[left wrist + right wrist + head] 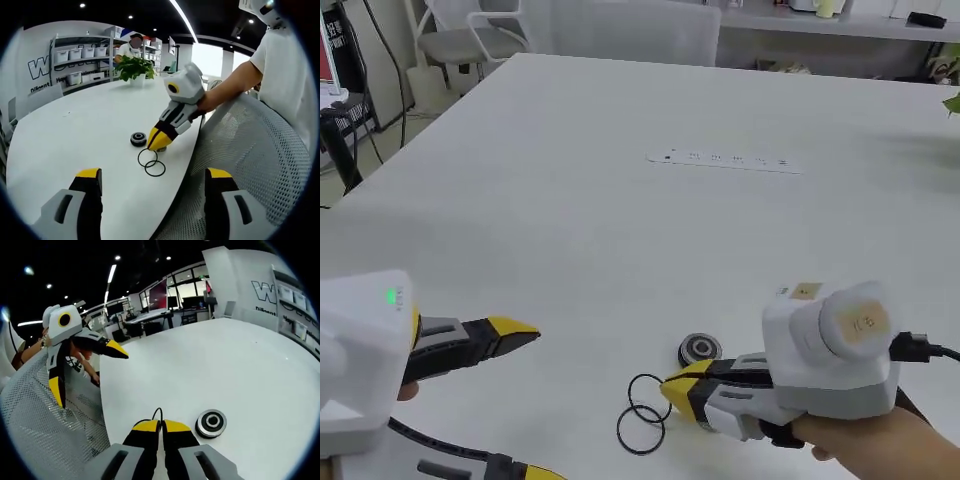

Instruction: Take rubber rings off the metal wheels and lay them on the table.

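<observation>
1. Two rubber rings (pixel 641 409) lie flat at lower centre, just below the metal wheel (pixel 700 349); whether it carries more, I cannot tell.
2. My right gripper (pixel 670 388) is closed at one ring's edge; my left gripper (pixel 525 403) gapes empty.

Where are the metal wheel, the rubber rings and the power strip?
metal wheel (pixel 700 349): head view, its dark hub.
rubber rings (pixel 618 428): head view, left edge of the nearer ring.
power strip (pixel 725 161): head view, middle of its top face.
</observation>
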`<state>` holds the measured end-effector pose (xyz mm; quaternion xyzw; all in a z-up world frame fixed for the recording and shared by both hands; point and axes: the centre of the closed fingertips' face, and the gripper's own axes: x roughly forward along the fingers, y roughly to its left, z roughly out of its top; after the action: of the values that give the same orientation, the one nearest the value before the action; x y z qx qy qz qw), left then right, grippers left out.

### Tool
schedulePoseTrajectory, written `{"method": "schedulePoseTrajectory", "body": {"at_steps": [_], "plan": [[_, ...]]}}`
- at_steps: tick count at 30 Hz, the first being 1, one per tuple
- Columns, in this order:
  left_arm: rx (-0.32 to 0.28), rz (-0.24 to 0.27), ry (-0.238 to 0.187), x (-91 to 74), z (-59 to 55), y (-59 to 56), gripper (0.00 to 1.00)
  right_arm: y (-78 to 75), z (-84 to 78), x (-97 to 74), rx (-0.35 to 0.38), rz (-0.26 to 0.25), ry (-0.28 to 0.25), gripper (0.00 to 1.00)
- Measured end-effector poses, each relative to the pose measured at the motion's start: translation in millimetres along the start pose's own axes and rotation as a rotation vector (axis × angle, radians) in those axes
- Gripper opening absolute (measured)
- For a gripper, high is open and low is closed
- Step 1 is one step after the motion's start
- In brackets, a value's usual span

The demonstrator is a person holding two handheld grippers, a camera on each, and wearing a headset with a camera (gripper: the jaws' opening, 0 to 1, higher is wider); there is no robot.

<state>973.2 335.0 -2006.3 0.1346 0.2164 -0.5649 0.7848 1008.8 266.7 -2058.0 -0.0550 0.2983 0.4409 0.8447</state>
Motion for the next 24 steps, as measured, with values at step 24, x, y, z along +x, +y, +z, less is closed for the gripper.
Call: {"method": "schedulePoseTrajectory", "body": {"at_steps": [24], "plan": [[-0.003, 0.007, -0.001, 0.0, 0.2, 1.2, 0.82, -0.4, -11.5, 12.0, -0.087, -0.002, 0.058, 0.15]]}}
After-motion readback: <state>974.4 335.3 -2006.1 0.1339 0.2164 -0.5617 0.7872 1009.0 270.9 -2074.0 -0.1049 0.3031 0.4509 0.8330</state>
